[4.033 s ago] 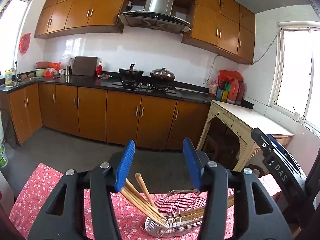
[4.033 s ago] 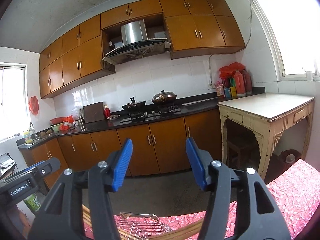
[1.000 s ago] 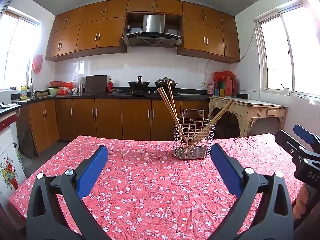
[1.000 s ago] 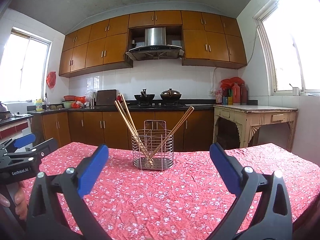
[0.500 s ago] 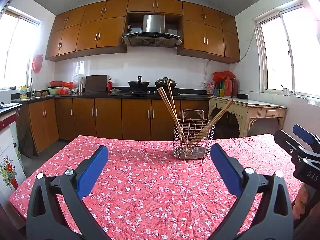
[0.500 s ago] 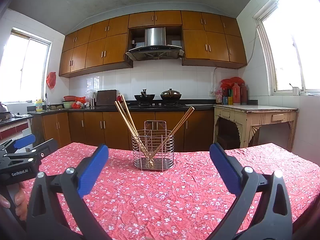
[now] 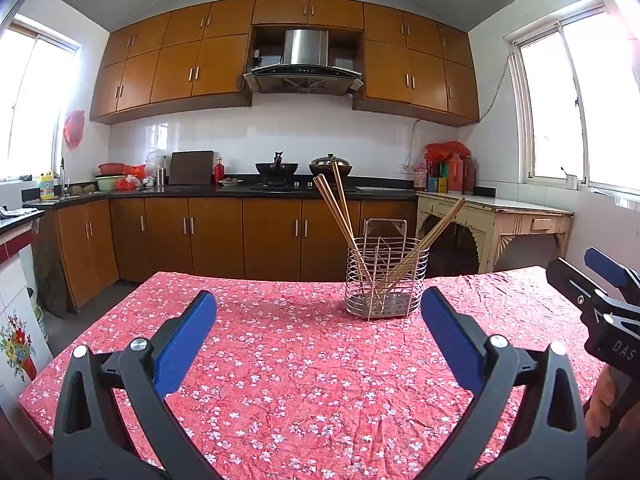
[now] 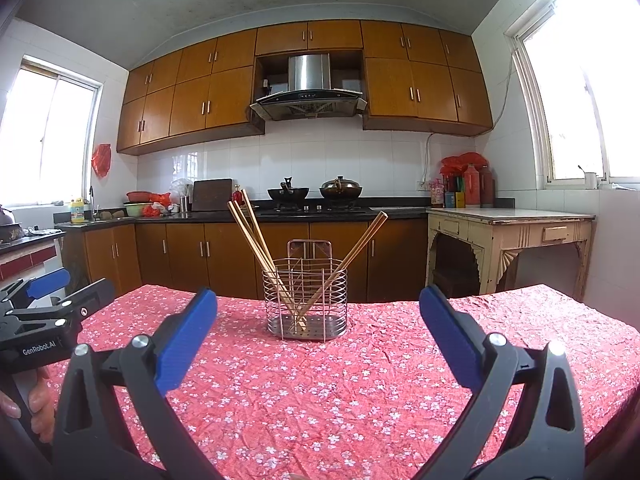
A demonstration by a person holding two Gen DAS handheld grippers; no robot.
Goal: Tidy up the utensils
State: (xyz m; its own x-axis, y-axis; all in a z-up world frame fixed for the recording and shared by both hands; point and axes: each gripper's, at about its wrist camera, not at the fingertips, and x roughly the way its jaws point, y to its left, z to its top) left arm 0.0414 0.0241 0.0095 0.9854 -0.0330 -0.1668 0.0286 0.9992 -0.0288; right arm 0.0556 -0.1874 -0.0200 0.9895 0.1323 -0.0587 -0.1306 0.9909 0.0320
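Both tools are pulled back from the work and carry nothing: the left gripper (image 7: 318,332) with its blue-padded black fingers is spread wide above the red floral tablecloth (image 7: 280,380), and the right gripper (image 8: 318,334) is spread just as wide.

The round steel-wire utensil basket (image 8: 305,304) stands upright on the cloth ahead of both tools. From the right gripper it sits almost dead centre between the fingers, only a touch toward the left one; from the left gripper the same basket (image 7: 386,280) lies ahead and off toward the right finger. So the right gripper looks the better lined up of the two, though neither is clearly nearer.

The light wooden chopsticks (image 8: 256,248) are all in the basket, their long axes steeply upright but splayed: one bundle leans left, and another chopstick (image 8: 352,254) leans right (how many sticks in each I cannot count). No loose utensil shows on the cloth, so the sorting looks finished; any further reach would be straight forward and down onto the leaning tips
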